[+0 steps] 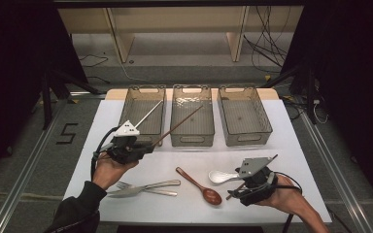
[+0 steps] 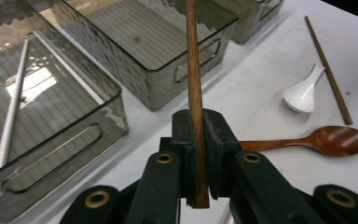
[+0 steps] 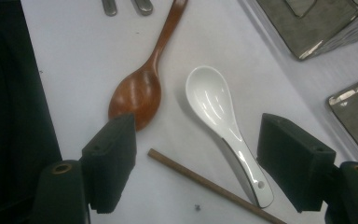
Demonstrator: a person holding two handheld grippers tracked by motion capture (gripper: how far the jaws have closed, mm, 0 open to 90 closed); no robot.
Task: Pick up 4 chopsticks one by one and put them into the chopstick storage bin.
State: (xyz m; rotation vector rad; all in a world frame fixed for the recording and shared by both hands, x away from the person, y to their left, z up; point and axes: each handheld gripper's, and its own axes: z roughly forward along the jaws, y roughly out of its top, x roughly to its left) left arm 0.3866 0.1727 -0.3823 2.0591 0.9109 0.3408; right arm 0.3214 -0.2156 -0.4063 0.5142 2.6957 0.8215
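Left gripper (image 1: 148,147): jaws clamped on a wooden chopstick (image 1: 177,125) — in the left gripper view the stick (image 2: 195,93) runs straight up between the two black pads, its butt end just below them.
Held chopstick, look: slim, round, reddish-brown wood with visible grain; in the high view it slants up and right from the gripper, its far tip over the middle bin (image 1: 191,121).
Right gripper (image 1: 236,187): jaws spread wide, holding nothing, low over the white table cover (image 1: 194,206); between its pads lie the handle of the white spoon (image 3: 223,126) and a second chopstick (image 3: 209,185).
Second chopstick: same brown wood, flat on the cover, passing under or against the white spoon's handle; which one, I cannot tell.
White spoon (image 1: 221,176): glossy ceramic soup spoon, bowl up.
Wooden spoon (image 1: 200,186): dark red-brown, lying diagonally beside the white spoon, apart from it.
Fork and knife (image 1: 143,189): metal, crossed at the front left of the cover, near the left hand (image 1: 108,171).
Bins: three clear smoky plastic bins in a row at the far edge — the left bin (image 1: 143,114) holds a pale metal stick (image 1: 148,114) leaning across it; the right bin (image 1: 243,115) sits beside the middle one.
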